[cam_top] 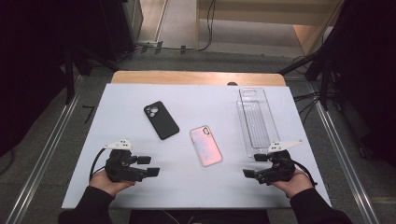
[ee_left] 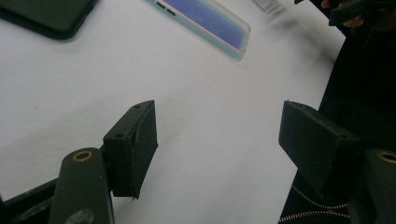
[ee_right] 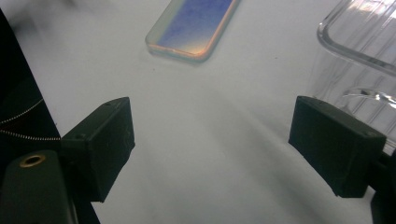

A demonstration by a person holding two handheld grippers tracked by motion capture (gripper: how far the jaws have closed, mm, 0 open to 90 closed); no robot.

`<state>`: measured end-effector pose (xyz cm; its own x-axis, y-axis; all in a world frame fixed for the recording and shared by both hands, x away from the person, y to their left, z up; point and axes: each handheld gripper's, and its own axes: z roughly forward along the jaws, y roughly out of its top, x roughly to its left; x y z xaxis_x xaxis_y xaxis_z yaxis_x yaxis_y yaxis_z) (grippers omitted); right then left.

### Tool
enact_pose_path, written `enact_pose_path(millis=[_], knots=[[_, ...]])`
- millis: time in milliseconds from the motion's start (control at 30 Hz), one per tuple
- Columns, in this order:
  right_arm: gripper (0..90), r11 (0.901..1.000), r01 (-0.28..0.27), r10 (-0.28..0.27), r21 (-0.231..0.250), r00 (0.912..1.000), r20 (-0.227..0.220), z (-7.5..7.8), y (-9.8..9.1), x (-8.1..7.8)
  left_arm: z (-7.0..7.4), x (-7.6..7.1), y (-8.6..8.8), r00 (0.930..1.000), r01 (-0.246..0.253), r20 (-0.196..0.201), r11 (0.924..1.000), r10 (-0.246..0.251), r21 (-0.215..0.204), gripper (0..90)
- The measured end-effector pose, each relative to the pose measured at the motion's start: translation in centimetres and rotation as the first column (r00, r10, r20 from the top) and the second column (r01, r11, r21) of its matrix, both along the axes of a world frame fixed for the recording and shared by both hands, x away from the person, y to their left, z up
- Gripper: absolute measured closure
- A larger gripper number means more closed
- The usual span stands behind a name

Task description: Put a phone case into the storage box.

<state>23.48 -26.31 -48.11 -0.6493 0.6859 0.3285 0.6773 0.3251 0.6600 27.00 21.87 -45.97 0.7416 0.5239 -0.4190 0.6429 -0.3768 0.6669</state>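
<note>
A white table top lies on a wooden table whose bare edge shows at 12 o'clock. Grey floor surrounds it. Metal rails run along the floor at 9 and 3 o'clock, slanting outward toward the bottom. Black curtains hang dark at 10 and 2 o'clock. At 12 o'clock stands light wooden furniture, with cables trailing over the floor before it. More cables lie at 2 o'clock. Light falls evenly from above.
</note>
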Motion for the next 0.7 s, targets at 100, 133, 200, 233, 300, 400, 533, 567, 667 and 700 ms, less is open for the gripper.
enact_pose_path(millis=[100, 133, 200, 233, 300, 400, 533, 567, 667, 700], knots=[[12.3, 0.9998, 0.019, -0.019, -0.002, 0.9997, -0.013, -0.01, -0.19, 0.09, 0.07, 0.00, -0.01, 1.0000, 0.000, 0.006, 1.0000, 0.000, 0.003, 28.4], [12.3, 0.9998, 0.021, -0.021, -0.005, 0.9997, -0.012, -0.04, -0.21, 0.08, 0.05, 0.03, -0.03, 1.0000, 0.003, 0.005, 1.0000, -0.003, 0.003, 28.4], [12.3, 0.9997, 0.018, -0.018, -0.015, 0.9998, -0.005, -0.05, -0.22, 0.05, 0.05, 0.07, -0.05, 1.0000, 0.005, 0.004, 1.0000, -0.005, 0.000, 28.4], [12.3, 0.9997, 0.018, -0.018, -0.018, 0.9998, -0.002, -0.06, -0.21, 0.03, 0.05, 0.08, -0.06, 1.0000, 0.007, 0.005, 1.0000, -0.007, -0.002, 28.4], [12.3, 0.9997, 0.019, -0.019, -0.014, 0.9998, -0.001, -0.01, -0.22, 0.01, 0.06, 0.04, -0.09, 0.9999, 0.015, 0.008, 0.9999, -0.015, -0.004, 28.4], [12.3, 0.9993, 0.037, -0.037, -0.005, 0.9993, -0.005, 0.02, -0.13, 0.03, 0.05, -0.02, -0.16, 0.9997, 0.017, 0.018, 0.9999, -0.017, -0.002, 28.4], [12.3, 0.9994, 0.031, -0.031, -0.013, 0.9995, -0.005, -0.01, -0.15, 0.03, 0.01, -0.01, -0.19, 0.9997, 0.021, 0.016, 0.9998, -0.021, 0.002, 28.4], [12.3, 0.9994, 0.031, -0.031, -0.014, 0.9995, -0.004, -0.02, -0.16, 0.04, 0.01, 0.01, -0.18, 0.9997, 0.021, 0.015, 0.9998, -0.021, 0.002, 28.4], [12.3, 0.9994, 0.030, -0.030, -0.016, 0.9995, -0.004, -0.04, -0.13, 0.06, -0.02, 0.01, -0.14, 0.9997, 0.020, 0.012, 0.9998, -0.019, -0.002, 28.4], [12.3, 0.9994, 0.029, -0.029, -0.016, 0.9996, -0.004, -0.04, -0.10, 0.06, -0.02, 0.01, -0.12, 0.9997, 0.019, 0.014, 0.9998, -0.019, 0.001, 28.4]])
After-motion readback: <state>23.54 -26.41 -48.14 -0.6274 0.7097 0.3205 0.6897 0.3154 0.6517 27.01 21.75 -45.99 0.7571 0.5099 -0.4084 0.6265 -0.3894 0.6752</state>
